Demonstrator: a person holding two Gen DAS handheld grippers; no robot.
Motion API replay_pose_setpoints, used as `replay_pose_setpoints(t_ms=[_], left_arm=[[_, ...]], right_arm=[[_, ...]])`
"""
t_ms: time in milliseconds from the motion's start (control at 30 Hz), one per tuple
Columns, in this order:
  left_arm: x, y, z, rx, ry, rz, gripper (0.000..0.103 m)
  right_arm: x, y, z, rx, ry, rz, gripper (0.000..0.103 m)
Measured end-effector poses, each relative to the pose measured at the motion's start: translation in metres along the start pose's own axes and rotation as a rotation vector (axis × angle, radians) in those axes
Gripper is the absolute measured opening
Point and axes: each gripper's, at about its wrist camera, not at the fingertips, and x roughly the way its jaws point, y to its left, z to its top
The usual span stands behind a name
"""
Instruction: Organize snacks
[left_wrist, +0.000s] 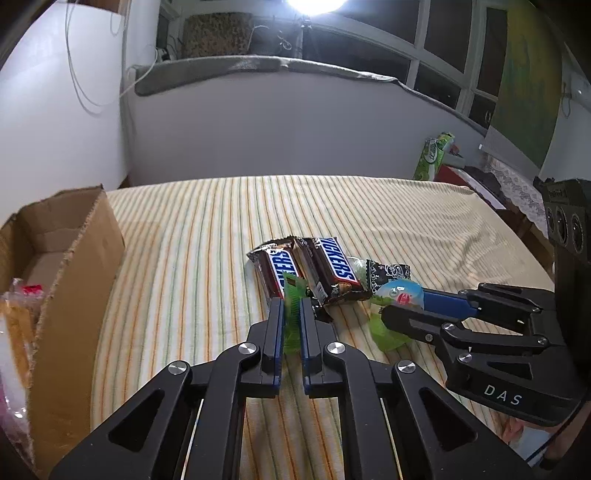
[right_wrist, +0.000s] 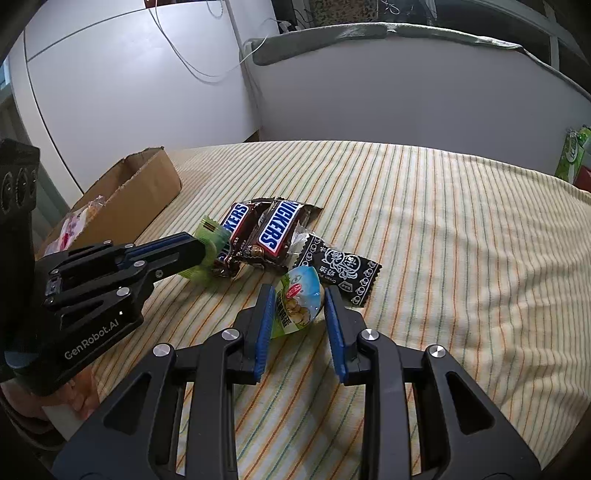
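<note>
My left gripper (left_wrist: 290, 306) is shut on a thin green candy packet (left_wrist: 293, 314), just in front of two Snickers bars (left_wrist: 280, 269) (left_wrist: 334, 267). In the right wrist view that left gripper (right_wrist: 201, 251) comes in from the left with the green packet (right_wrist: 210, 230) at its tip. My right gripper (right_wrist: 299, 295) is shut on a puffy green and blue snack pouch (right_wrist: 299, 295), with both blue pads against its sides. A black patterned candy packet (right_wrist: 340, 269) lies just behind the pouch. From the left wrist, the right gripper (left_wrist: 402, 306) holds the pouch (left_wrist: 400, 295).
An open cardboard box (left_wrist: 74, 258) (right_wrist: 147, 184) stands at the left on the striped cloth (left_wrist: 221, 240), with pink and orange snack bags (left_wrist: 14, 314) inside. Green packages (left_wrist: 432, 158) stand at the far right edge. A white wall rises behind.
</note>
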Motion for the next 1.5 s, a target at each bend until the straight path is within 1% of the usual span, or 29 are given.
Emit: replay_pose_setpoints(t_ms=[200,267,367,500,700,767,867,1100,1300,1400,1467,1500], left_arm=[[-0.007,-0.007,-0.001,0.027,-0.040,0.035,0.006],[-0.010,-0.007,-0.001,0.031,-0.053,0.042,0.006],[-0.017,-0.009,0.000,0.041,-0.073,0.041,0.006],[-0.032,-0.014,0.000,0.049,-0.102,0.034,0.006],[-0.063,-0.019,0.000,0.067,-0.153,0.035,0.006],[-0.075,-0.020,-0.001,0.069,-0.173,0.036,0.006],[-0.096,-0.021,0.000,0.074,-0.210,0.039,0.006],[-0.150,-0.031,0.005,0.096,-0.320,0.045,0.006],[-0.189,-0.028,0.010,0.092,-0.411,0.047,0.006],[-0.199,-0.020,0.011,0.077,-0.428,0.051,0.006],[-0.201,-0.013,0.010,0.064,-0.427,0.062,0.006],[-0.200,-0.010,0.008,0.061,-0.419,0.068,0.006]], right_arm=[[-0.006,-0.004,0.000,0.019,-0.030,-0.008,0.029],[-0.009,-0.004,-0.001,0.017,-0.042,-0.020,0.029],[-0.018,0.003,-0.003,-0.006,-0.080,-0.062,0.028],[-0.034,0.013,-0.016,0.006,-0.128,-0.093,0.029],[-0.054,0.024,-0.043,0.033,-0.151,-0.111,0.028],[-0.062,0.028,-0.047,0.036,-0.166,-0.115,0.028],[-0.081,0.034,-0.044,0.026,-0.193,-0.127,0.028],[-0.157,0.070,-0.021,-0.052,-0.343,-0.166,0.028],[-0.194,0.095,-0.019,-0.092,-0.413,-0.184,0.028],[-0.192,0.097,-0.020,-0.099,-0.410,-0.189,0.028],[-0.181,0.090,-0.025,-0.096,-0.377,-0.193,0.028],[-0.169,0.081,-0.031,-0.074,-0.340,-0.170,0.028]])
